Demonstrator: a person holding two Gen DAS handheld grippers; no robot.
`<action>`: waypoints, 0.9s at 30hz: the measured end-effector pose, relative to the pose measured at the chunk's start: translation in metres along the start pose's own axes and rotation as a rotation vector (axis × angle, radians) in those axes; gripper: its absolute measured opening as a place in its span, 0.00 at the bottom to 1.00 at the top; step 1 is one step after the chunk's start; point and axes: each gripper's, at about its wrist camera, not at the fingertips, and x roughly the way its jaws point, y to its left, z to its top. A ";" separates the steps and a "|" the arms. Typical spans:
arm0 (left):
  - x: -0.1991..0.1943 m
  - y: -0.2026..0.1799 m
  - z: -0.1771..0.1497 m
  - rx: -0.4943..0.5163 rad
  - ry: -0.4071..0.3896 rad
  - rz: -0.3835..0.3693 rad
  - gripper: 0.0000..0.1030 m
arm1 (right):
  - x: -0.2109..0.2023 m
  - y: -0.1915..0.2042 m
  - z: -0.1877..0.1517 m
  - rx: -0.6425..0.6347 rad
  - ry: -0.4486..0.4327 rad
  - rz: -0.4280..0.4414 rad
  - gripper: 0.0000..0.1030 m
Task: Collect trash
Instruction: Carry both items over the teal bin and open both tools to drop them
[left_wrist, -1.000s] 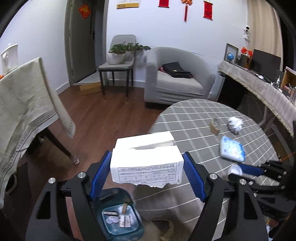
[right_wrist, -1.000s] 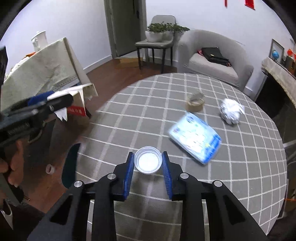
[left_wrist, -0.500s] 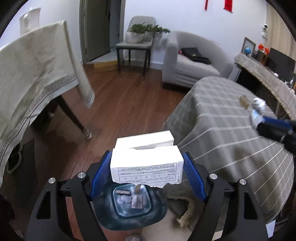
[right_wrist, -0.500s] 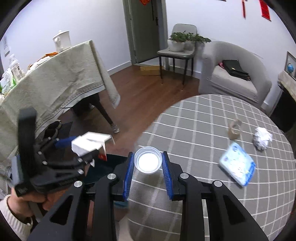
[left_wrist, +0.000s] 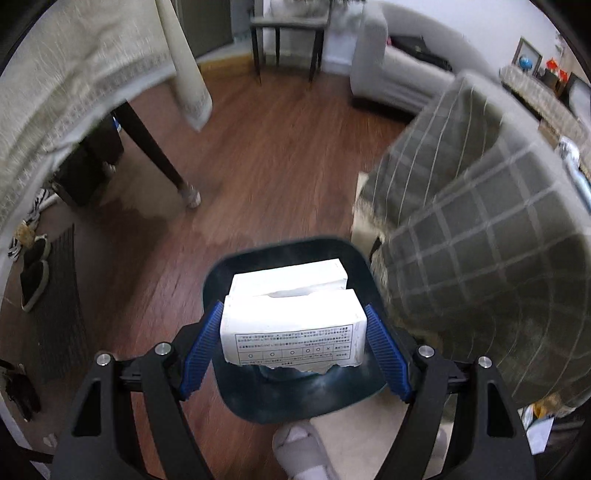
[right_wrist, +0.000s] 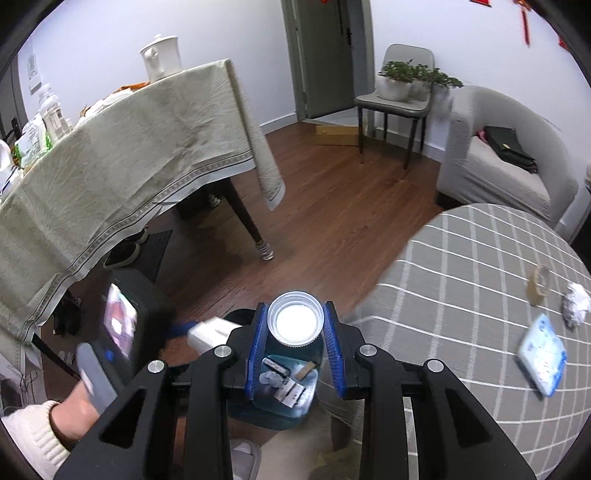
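Left wrist view looks down on the left tool (left_wrist: 293, 339), its blue pads pressed against both sides of a white carton (left_wrist: 291, 325) with a torn lower edge and a printed table on its near face. That carton hangs directly above the dark blue trash bin (left_wrist: 295, 395) standing on the wooden floor (left_wrist: 258, 177), just beside the drooping edge of the grey checked cloth that covers the round bench (left_wrist: 480, 258). A slippered foot (left_wrist: 299, 450) shows at the bin's near rim.

From the right wrist view, the right tool (right_wrist: 295, 332) grips a small clear plastic cup (right_wrist: 294, 323) between its blue pads, mouth toward the camera, with something white inside. It too is held over the trash bin (right_wrist: 273, 410), where scraps of paper and wrappers lie on the bottom. To the left, the person's left hand (right_wrist: 79, 402) holds the other tool's handle, with the white carton (right_wrist: 210, 332) partly seen.

On the round bench (right_wrist: 461, 295) remain a blue-and-white packet (right_wrist: 542, 358), a crumpled foil ball (right_wrist: 575, 304) and a roll of brown tape (right_wrist: 537, 284), all well apart from the bin
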 end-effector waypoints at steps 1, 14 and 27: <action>0.005 0.001 -0.002 0.009 0.018 0.006 0.77 | 0.006 0.005 0.001 -0.010 0.009 0.003 0.29; 0.011 0.029 -0.014 0.013 0.058 0.003 0.82 | 0.057 0.027 0.000 -0.033 0.109 0.021 0.29; -0.040 0.082 0.002 -0.105 -0.088 0.020 0.64 | 0.115 0.042 -0.012 -0.040 0.229 0.016 0.29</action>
